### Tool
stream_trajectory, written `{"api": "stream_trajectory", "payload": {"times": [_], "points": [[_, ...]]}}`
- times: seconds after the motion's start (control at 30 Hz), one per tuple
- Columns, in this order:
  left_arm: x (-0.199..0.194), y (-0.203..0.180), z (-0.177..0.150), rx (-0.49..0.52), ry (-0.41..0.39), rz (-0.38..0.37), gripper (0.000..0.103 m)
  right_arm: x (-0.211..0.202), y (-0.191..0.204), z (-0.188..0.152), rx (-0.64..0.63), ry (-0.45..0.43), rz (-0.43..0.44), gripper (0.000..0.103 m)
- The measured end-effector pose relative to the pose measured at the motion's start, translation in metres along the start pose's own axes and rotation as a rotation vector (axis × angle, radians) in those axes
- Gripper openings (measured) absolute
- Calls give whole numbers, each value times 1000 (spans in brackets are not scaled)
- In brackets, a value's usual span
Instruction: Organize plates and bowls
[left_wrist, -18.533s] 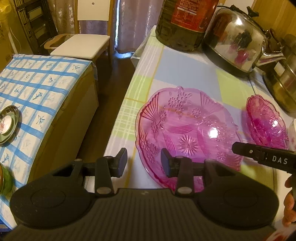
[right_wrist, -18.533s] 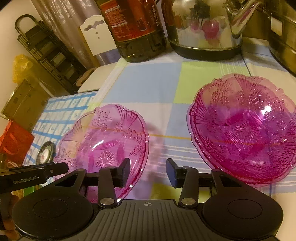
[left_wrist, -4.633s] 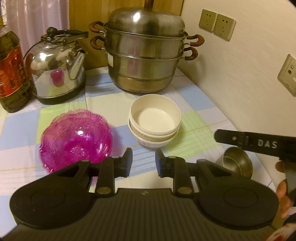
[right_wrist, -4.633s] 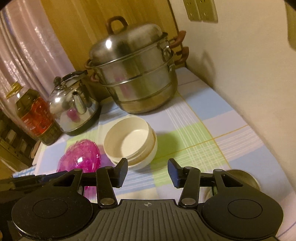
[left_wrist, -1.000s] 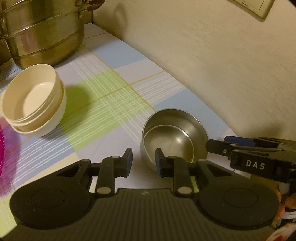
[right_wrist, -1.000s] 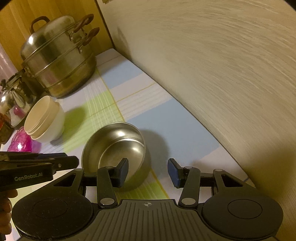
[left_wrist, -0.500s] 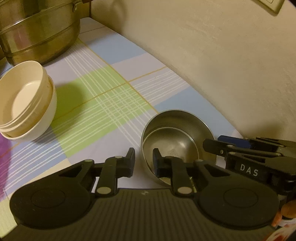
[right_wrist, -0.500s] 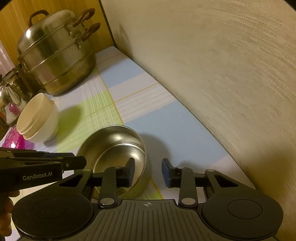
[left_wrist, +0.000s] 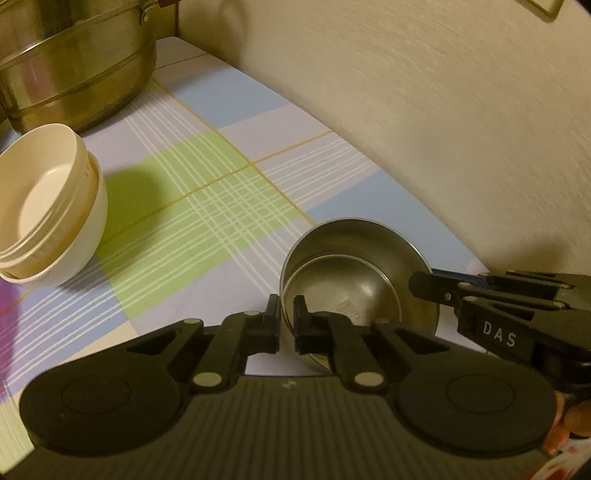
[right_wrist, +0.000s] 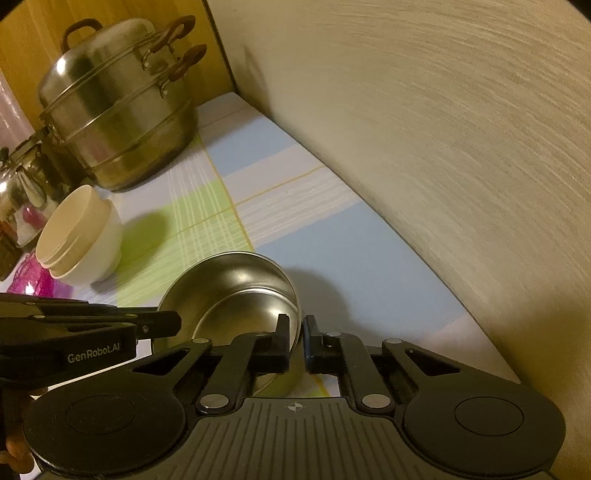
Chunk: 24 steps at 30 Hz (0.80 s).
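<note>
Two steel bowls (left_wrist: 354, 275) sit nested on the checked tablecloth close to the wall. My left gripper (left_wrist: 286, 314) has its jaws closing tight on the left side of their rim, which stands between the pads. From the other side my right gripper (right_wrist: 295, 332) closes its jaws on the right side of the steel bowls (right_wrist: 236, 291), pads on the wall. Each gripper's tip shows in the other's view: the right gripper (left_wrist: 424, 284), the left gripper (right_wrist: 173, 325). Two stacked cream bowls (left_wrist: 48, 206) stand to the left, also the cream bowls (right_wrist: 77, 236).
A tall steel steamer pot (right_wrist: 118, 107) fills the back corner, with a kettle (right_wrist: 18, 192) left of it. A pink glass dish (right_wrist: 33, 280) lies beyond the cream bowls. The beige wall (right_wrist: 443, 147) runs close along the right. A hand (left_wrist: 576, 424) holds the right gripper.
Both grippers' jaws have come together from half open onto the steel bowls' rim, left side and right side. The hands have barely moved.
</note>
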<state>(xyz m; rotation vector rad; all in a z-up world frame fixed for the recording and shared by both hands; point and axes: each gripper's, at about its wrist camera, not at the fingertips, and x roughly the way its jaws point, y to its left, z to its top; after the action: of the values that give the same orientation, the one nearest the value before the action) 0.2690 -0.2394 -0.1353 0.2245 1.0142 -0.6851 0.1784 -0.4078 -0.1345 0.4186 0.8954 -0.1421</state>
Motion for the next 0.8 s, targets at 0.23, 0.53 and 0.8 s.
{"api": "stream_trajectory", "payload": {"times": [0.23,0.53,0.8], "points": [[-2,0,-2,-8,-7,10,6,-1,1,0,-4,3,8,6],[-25,9,-11,-49,-51,32,5,-16,15,0,-24,-24,54,6],[-61,22,-17,-102,-117,52,5,-32,35,10,-51,-54,111,6]]}}
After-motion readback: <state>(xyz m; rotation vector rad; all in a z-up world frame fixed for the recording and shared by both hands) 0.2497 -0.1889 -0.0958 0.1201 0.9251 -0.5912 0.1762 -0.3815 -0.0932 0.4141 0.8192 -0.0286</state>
